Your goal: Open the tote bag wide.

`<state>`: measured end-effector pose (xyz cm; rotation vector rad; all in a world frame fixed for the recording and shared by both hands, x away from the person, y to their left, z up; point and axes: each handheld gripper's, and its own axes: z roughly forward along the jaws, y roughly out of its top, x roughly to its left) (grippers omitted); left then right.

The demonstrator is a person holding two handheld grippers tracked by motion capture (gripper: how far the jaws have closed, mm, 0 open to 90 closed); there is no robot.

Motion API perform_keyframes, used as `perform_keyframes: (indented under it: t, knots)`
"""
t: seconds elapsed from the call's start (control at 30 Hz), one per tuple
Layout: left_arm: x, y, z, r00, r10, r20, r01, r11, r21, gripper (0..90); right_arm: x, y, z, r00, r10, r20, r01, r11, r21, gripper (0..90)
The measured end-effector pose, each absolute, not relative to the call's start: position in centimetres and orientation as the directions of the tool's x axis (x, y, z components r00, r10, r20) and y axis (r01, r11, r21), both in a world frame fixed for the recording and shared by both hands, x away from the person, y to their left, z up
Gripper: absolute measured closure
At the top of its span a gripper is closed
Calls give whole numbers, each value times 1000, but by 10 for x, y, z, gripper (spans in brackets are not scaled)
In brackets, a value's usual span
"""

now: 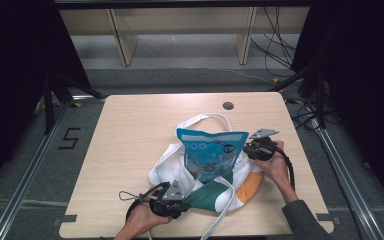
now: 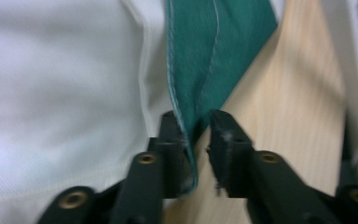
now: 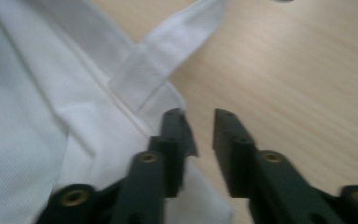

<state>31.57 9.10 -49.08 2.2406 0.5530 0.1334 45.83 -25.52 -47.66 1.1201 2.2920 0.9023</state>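
High view over table [image 1: 130,150]; both tool views close on tote bag [image 1: 177,162].

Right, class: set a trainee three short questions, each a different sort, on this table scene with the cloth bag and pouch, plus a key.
1. True or false: the blue plastic snack pouch lies flat beside the white cloth tote bag.
2. What colour is the fabric edge between the left gripper jaws?
3. The right gripper jaws are: A) clamped on a strap, B) apart, C) holding the pouch.

Key: 1 false, it stands in the bag; 2 green; 3 B.
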Motion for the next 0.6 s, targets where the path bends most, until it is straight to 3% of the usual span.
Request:
perform_keyframes:
  t: [0.03, 0.07, 0.1, 0.23, 0.3, 0.33, 0.6]
  knots:
    - [316, 91, -491, 899, 431, -83, 346, -579, 738, 645, 458, -255, -477, -580, 809, -94, 528, 461, 713, 662]
    - [316, 93, -485, 894, 437, -102, 354, -547, 759, 614, 451, -264, -459, -562, 826, -42, 506, 384, 772, 568]
    - [320, 98, -473, 881, 453, -134, 369, -483, 794, 588, 444, -269, -450, -567, 823, -39, 486, 373, 790, 550]
    - [330, 108, -459, 864, 482, -145, 375, -422, 826, 555, 418, -276, -428, -593, 805, 12, 474, 338, 813, 515]
    - [338, 114, -451, 840, 529, -117, 369, -401, 838, 554, 398, -274, -419, -631, 774, 48, 463, 326, 824, 515]
    - [348, 120, -444, 798, 598, -73, 367, -387, 846, 543, 383, -266, -416, -676, 735, 49, 457, 366, 811, 507]
    - [382, 134, -440, 692, 720, 45, 391, -427, 816, 444, 345, -228, -419, -810, 584, 58, 394, 468, 791, 499]
